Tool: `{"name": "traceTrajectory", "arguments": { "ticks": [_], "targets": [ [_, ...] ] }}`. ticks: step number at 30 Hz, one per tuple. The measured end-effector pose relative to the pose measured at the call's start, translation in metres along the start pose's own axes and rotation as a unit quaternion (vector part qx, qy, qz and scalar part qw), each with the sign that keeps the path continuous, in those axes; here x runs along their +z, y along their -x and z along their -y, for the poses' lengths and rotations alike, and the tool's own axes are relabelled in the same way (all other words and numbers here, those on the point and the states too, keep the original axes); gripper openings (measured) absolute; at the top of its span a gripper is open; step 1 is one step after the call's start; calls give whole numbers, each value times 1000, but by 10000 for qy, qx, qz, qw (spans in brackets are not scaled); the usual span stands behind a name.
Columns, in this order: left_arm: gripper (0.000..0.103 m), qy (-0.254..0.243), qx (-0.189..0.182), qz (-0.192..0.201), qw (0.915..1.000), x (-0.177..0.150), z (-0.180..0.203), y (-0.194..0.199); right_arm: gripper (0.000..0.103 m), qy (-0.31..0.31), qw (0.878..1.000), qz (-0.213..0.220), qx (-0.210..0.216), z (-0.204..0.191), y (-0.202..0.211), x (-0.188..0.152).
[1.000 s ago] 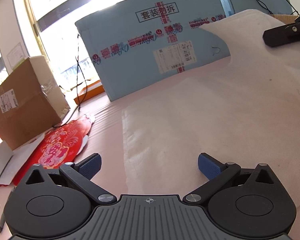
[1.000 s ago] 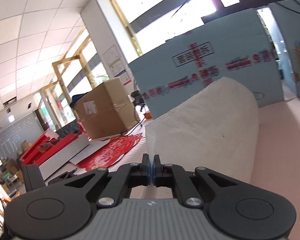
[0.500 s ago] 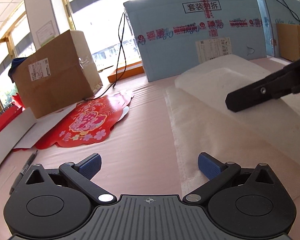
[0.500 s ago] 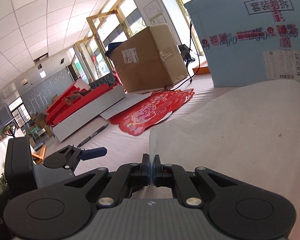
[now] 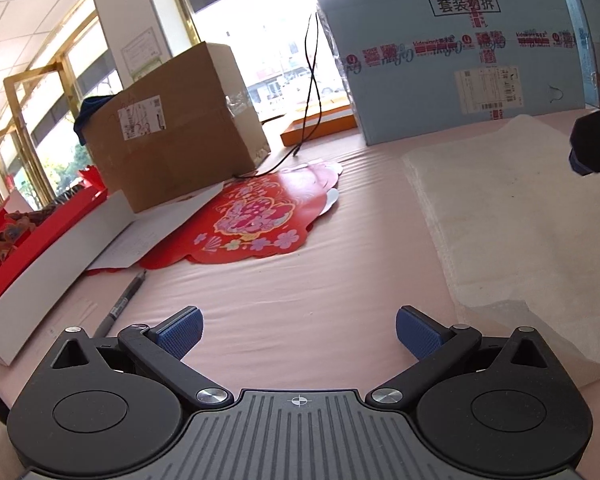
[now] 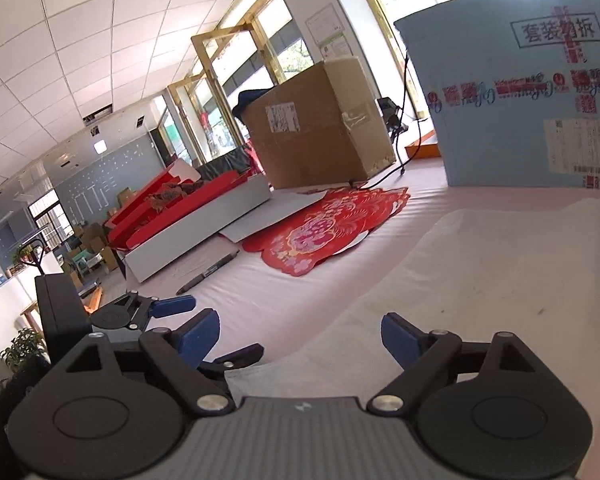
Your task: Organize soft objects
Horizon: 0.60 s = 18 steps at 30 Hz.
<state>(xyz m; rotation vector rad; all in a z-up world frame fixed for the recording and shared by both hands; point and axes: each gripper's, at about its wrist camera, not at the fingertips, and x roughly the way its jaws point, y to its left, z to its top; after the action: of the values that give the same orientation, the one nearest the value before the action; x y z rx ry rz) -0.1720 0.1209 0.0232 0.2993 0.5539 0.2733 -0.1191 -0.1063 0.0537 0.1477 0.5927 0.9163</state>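
Observation:
A white soft cloth (image 5: 516, 224) lies folded flat on the pink table cover, at the right of the left wrist view. My left gripper (image 5: 298, 330) is open over bare pink cover, just left of the cloth's near corner. In the right wrist view the same cloth (image 6: 480, 288) spreads ahead and to the right. My right gripper (image 6: 300, 334) is open above the cloth's near edge, holding nothing. The right gripper's finger (image 5: 596, 142) shows at the right edge of the left view, and the left gripper (image 6: 148, 310) appears low left in the right view.
A red paper cutout (image 5: 256, 216) lies on the pink cover (image 5: 300, 280) to the left, with a pen (image 5: 122, 304) near it. A brown carton (image 5: 172, 120), a big blue carton (image 5: 460, 64) and a red-and-white box (image 5: 32, 248) stand behind and left.
My right gripper has opened and let go of the cloth, which now lies folded flat. The left gripper swung left, away from the cloth, and stayed open.

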Motion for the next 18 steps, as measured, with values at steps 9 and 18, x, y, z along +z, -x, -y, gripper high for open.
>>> {"name": "traceTrajectory", "arguments": {
  "ticks": [9, 18],
  "targets": [
    [103, -88, -814, 747, 9938, 9, 8, 36, 92, -699, 9928, -89, -968, 56, 30, -9],
    [103, -881, -807, 243, 9925, 2, 44, 23, 92, -1154, 9799, 99, -1626, 116, 56, -9]
  ]
}}
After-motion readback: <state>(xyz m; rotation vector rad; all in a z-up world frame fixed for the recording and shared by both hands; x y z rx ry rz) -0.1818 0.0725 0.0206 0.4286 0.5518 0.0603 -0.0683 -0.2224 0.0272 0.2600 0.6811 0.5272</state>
